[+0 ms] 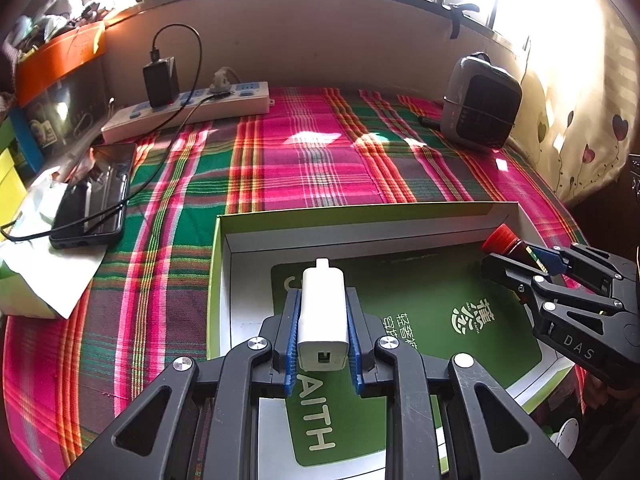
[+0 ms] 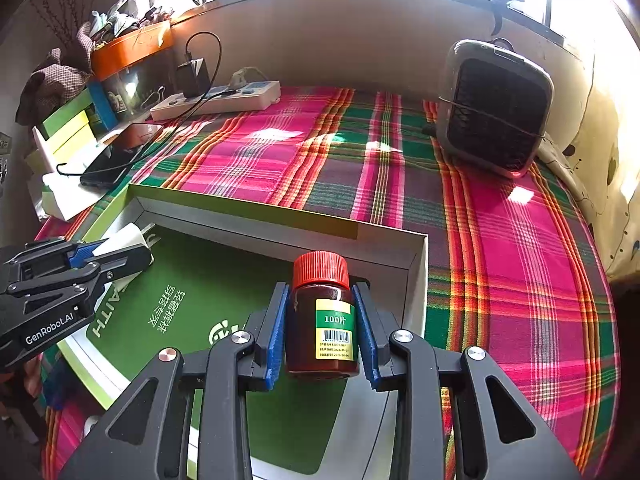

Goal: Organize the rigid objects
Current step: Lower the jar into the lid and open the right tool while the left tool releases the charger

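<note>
My left gripper (image 1: pixel 322 312) is shut on a white plug adapter (image 1: pixel 322 308), held over the left part of an open shallow box (image 1: pixel 360 216) with a green card inside. In the right wrist view the same adapter (image 2: pixel 124 238) sticks out of the left gripper (image 2: pixel 120 250) at the box's left side. My right gripper (image 2: pixel 320 320) is shut on a brown pill bottle (image 2: pixel 320 324) with a red cap and a green and yellow label, over the box's far right corner. From the left wrist view that bottle (image 1: pixel 506 242) shows in the right gripper (image 1: pixel 520 256).
The box lies on a pink and green plaid cloth (image 1: pixel 304 160). A white power strip (image 1: pixel 188 110) with a black charger stands at the back left, a black phone (image 1: pixel 94 198) on its cable at the left, a grey fan heater (image 2: pixel 496 108) at the back right.
</note>
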The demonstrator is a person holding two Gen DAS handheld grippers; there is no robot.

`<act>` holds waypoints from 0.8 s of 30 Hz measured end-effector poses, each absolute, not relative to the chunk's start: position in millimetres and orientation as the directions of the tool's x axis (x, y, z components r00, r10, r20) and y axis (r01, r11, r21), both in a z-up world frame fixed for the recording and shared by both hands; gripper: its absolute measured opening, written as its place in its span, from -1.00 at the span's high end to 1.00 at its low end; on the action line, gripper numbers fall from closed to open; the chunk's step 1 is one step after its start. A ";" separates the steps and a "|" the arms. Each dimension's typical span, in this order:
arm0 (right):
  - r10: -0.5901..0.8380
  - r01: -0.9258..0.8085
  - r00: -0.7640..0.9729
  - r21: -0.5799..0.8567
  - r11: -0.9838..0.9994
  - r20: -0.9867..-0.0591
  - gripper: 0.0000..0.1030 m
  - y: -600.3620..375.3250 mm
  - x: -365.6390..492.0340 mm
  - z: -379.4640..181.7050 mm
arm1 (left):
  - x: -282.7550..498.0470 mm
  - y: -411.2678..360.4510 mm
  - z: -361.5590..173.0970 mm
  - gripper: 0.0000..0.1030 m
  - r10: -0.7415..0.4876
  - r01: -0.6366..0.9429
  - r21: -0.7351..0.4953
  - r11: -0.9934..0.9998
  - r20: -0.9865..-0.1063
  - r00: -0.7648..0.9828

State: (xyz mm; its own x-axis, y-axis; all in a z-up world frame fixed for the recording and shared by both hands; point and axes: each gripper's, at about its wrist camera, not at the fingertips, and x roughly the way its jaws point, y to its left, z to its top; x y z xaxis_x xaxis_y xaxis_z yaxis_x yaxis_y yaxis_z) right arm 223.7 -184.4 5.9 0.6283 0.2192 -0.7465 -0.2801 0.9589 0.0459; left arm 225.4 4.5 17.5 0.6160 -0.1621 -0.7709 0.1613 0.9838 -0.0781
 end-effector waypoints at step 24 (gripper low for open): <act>0.210 -0.281 0.635 0.031 0.959 -0.743 0.35 -180.5 223.7 3.9 | 227.0 4.2 16.7 0.54 -0.158 0.158 -0.076 0.985 -0.777 0.610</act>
